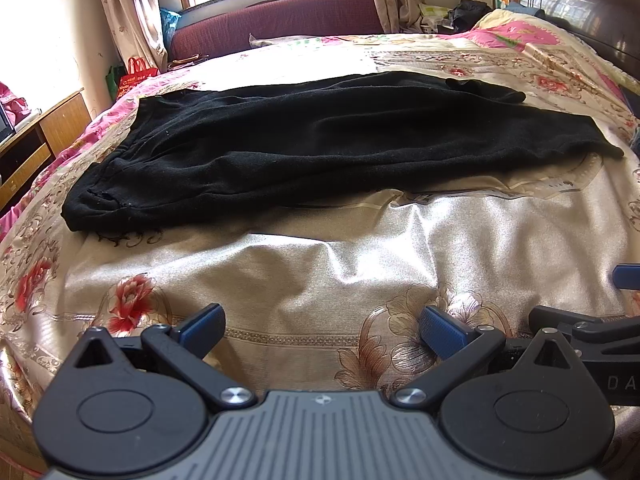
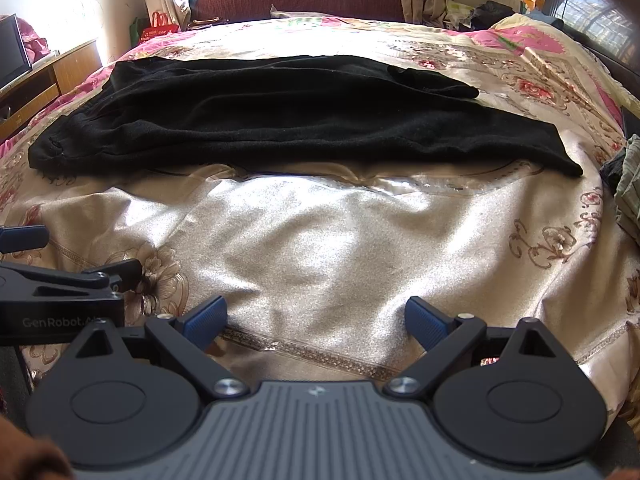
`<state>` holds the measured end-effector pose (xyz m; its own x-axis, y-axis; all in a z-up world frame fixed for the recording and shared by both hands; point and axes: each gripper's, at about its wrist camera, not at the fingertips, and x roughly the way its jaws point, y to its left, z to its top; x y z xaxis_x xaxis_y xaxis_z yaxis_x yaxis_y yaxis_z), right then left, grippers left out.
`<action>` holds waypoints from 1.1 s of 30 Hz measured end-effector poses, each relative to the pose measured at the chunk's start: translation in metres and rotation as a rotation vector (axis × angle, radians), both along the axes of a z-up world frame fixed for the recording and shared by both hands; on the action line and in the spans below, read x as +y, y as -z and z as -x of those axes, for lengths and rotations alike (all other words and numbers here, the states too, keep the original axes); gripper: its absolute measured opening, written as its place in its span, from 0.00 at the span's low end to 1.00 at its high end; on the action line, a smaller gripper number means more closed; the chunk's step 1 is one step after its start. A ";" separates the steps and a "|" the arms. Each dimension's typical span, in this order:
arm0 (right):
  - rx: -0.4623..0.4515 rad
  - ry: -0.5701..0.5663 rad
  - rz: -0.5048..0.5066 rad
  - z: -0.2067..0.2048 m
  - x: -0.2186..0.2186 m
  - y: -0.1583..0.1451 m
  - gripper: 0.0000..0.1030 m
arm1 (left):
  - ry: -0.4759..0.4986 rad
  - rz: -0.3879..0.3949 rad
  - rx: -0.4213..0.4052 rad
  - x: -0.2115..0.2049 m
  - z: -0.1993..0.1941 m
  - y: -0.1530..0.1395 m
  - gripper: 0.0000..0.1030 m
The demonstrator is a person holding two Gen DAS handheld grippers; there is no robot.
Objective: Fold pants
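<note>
1. In the left wrist view, your left gripper (image 1: 322, 334) has its jaws spread wide, with nothing between the blue pads (image 1: 204, 328); it hangs over the near part of the bedspread (image 1: 320, 264).
2. In the same view, the black pants (image 1: 320, 140) lie flat across the middle of the bed, well apart from the gripper and farther away. The waistband end is at the left and the legs run to the right, with one leg end lying farther back than the other.
3. At the right edge of that view, part of your right gripper (image 1: 616, 300) shows just beside the left one.
4. Beyond the bed, a maroon sofa (image 1: 280, 20) stands under the window, a red bag (image 1: 138, 72) sits at the far left, and a wooden cabinet (image 1: 44, 136) stands to the left of the bed.
5. In the right wrist view, your right gripper (image 2: 316, 320) is likewise spread apart and empty, above the pale satin bedspread (image 2: 320, 240).
6. Here the pants (image 2: 300, 116) stretch from left to right on the far side of the gripper, not touching it.
7. Your left gripper (image 2: 60, 264) enters at the left edge, close beside the right one.
8. A heap of greyish cloth (image 2: 628, 184) lies at the right edge of the bed.
</note>
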<state>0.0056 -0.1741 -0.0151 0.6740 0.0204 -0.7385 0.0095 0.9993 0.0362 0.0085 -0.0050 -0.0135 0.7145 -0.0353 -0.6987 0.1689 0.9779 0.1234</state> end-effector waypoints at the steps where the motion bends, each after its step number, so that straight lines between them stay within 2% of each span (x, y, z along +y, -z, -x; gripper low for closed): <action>1: 0.000 0.000 0.000 0.000 0.000 0.000 0.92 | 0.000 0.000 0.000 0.000 0.000 0.000 1.00; 22: 0.002 -0.003 -0.003 -0.002 0.001 0.002 0.92 | 0.005 0.012 0.011 0.000 -0.001 0.002 1.00; 33: -0.004 -0.047 -0.001 -0.014 0.002 -0.004 0.90 | -0.011 0.111 0.082 0.013 -0.019 0.001 1.00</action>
<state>0.0192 -0.1717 -0.0114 0.6754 0.0525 -0.7356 -0.0373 0.9986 0.0370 0.0274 0.0079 -0.0150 0.6556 -0.1081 -0.7474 0.1633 0.9866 0.0006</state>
